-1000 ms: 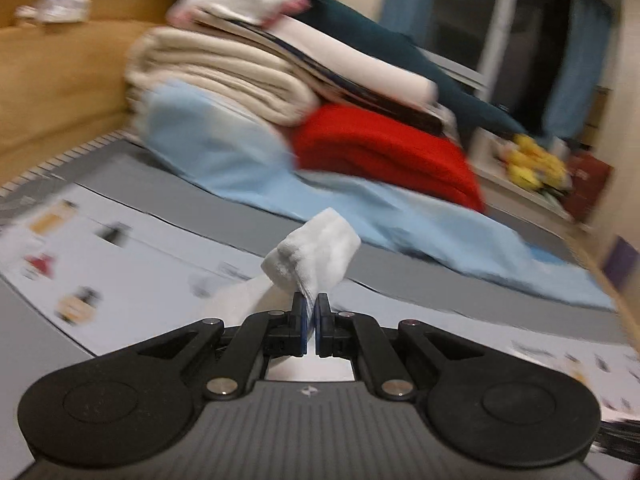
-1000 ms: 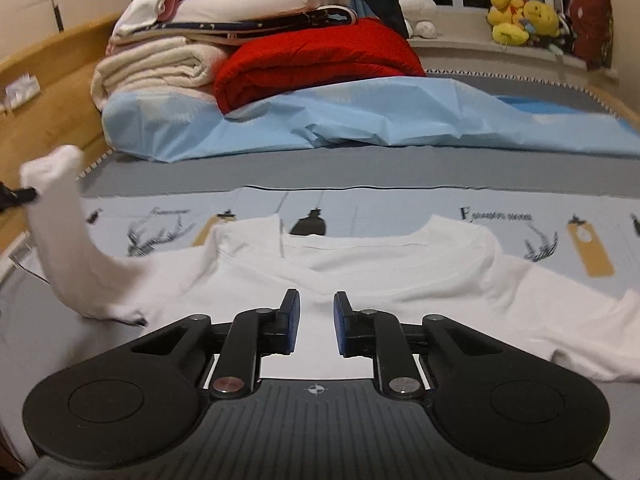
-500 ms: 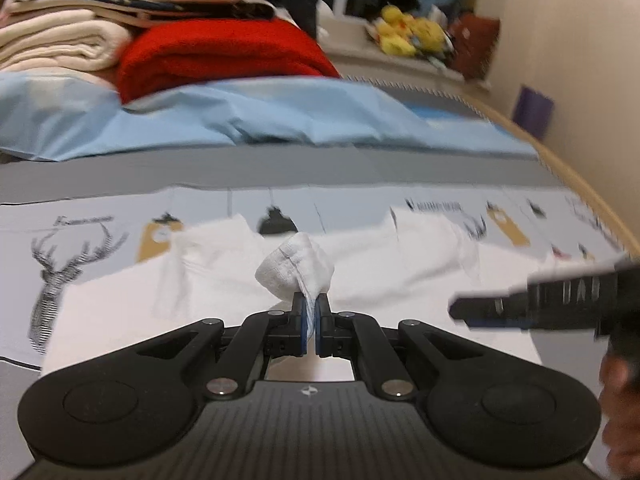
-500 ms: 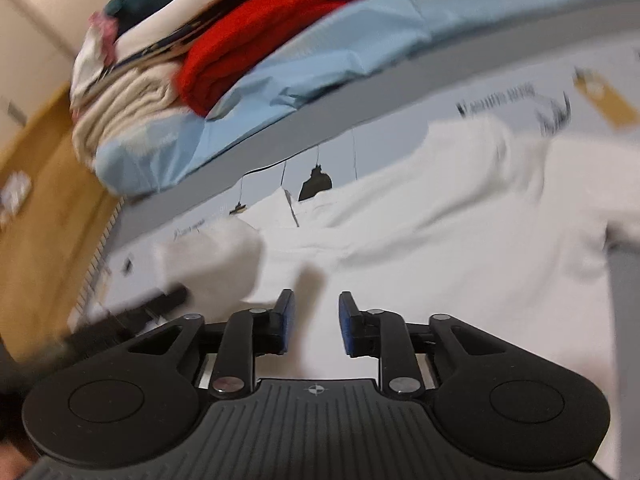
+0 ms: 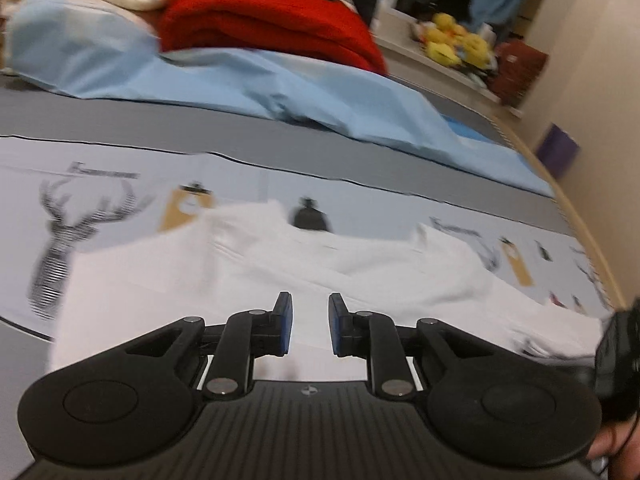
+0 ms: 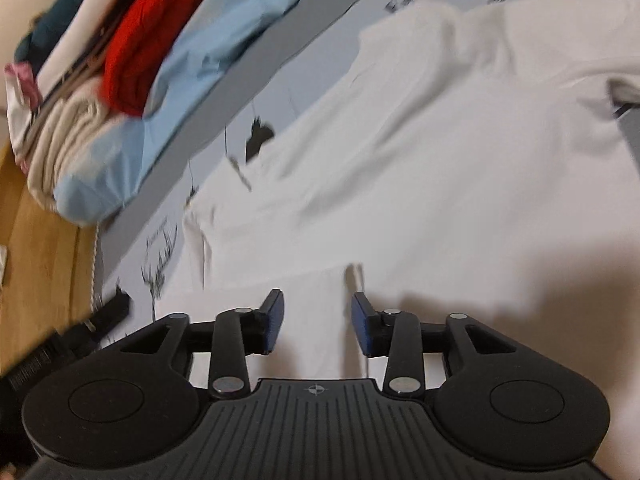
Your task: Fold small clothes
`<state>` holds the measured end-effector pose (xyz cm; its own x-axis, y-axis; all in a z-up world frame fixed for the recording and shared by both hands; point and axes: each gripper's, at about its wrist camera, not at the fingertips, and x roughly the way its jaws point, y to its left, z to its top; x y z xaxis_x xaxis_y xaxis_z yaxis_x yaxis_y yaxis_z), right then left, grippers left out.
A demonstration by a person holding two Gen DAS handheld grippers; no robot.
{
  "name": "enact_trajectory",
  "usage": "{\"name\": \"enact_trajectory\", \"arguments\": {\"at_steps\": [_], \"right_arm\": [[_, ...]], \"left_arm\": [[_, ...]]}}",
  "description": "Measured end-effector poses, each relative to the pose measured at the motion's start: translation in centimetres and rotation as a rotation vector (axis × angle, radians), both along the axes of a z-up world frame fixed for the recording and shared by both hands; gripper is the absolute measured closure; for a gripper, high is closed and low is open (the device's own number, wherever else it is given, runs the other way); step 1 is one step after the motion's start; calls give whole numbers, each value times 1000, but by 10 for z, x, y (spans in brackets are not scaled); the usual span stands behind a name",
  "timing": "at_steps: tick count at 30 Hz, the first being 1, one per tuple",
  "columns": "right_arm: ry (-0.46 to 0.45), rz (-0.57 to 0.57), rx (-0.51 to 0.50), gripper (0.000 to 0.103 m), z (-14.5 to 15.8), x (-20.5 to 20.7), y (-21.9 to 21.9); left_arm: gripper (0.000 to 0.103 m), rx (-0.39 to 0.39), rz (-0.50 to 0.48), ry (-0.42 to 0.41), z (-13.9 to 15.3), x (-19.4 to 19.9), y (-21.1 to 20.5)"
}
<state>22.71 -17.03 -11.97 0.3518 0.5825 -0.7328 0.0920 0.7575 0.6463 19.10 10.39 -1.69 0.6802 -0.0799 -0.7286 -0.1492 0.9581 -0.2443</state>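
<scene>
**Grippers part over white shirt on bed**

Here, a white shirt (image 5: 248, 280) lies spread flat on a deer-print sheet (image 5: 56, 232), in front of a red blanket (image 5: 264, 24) and a light-blue cover (image 5: 248, 80). The left gripper (image 5: 310, 324) hangs just above the shirt, its jaws opening at a narrow gap, nothing between them. The right gripper (image 6: 318, 322), also over the shirt, is opening wider, likewise empty.
</scene>
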Motion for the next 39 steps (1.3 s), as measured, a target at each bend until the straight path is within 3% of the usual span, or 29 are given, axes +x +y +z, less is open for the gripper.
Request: {"name": "enact_trajectory", "arguments": {"at_steps": [6,12,13,14,16,19,29,34,37,39], "right_arm": [[43,126,-168,55,-17,-6,43],[23,179,-278,55,-26,-13,60],[11,189,-286,60,-26,-14,63],[-3,196,-297,74,-25,-15,65],[-19,206,-312,90,-25,-14,68],[-55,219,-352,99,-21,-13,72],[-260,225,-272,100,35,-2,66],[-441,168,-224,101,89,19,35],[-524,128,-315,101,109,35,6],[-466,45,-406,101,101,53,-25]], "left_arm": [[82,147,26,99,-9,6,13],[81,153,24,118,-13,4,18],[81,152,22,119,-14,4,18],[81,152,21,122,-14,5,18],[81,150,24,123,-14,5,19],[81,150,25,124,-13,6,20],[81,139,55,117,-2,10,34],[81,109,188,56,22,8,79],[81,100,258,63,24,6,102],[81,99,281,76,22,5,111]]}}
